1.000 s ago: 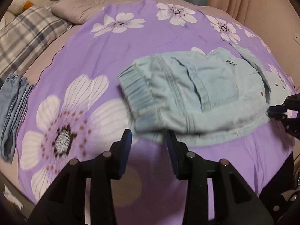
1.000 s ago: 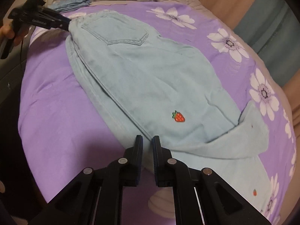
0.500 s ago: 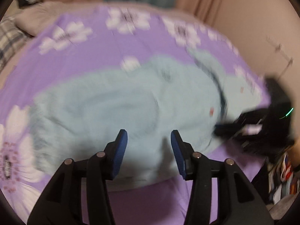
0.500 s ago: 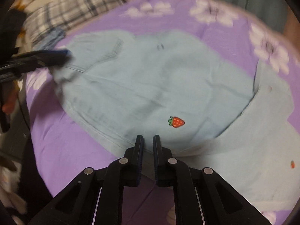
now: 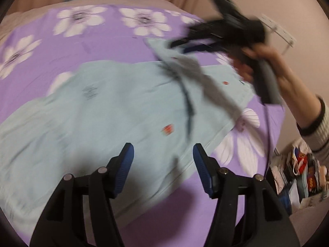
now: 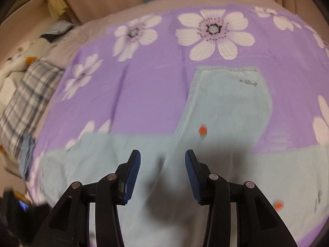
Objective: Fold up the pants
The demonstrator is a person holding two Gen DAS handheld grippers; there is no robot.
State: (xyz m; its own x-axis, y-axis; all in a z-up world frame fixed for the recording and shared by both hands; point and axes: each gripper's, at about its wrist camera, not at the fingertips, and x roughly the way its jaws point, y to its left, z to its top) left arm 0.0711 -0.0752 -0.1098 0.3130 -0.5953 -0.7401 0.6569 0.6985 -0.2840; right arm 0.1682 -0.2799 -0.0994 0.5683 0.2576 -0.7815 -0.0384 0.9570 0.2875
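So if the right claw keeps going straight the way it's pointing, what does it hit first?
Most likely the light blue denim pants lying on the purple flowered bedsheet; the open right claw points straight onto them, though depth is unclear.

Our left wrist camera low over the pants (image 5: 86,119), facing across the purple flowered sheet (image 5: 98,47), our right wrist camera close above the same pants (image 6: 228,107), looking toward the curtains, both sharing that sheet (image 6: 144,94)

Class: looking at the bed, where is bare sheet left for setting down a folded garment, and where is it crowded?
Bare: the purple flowered sheet between the light blue denim pants and the plaid pillow, and above the pants' hem. Crowded: the near edge, where the pants spread under the open right gripper.
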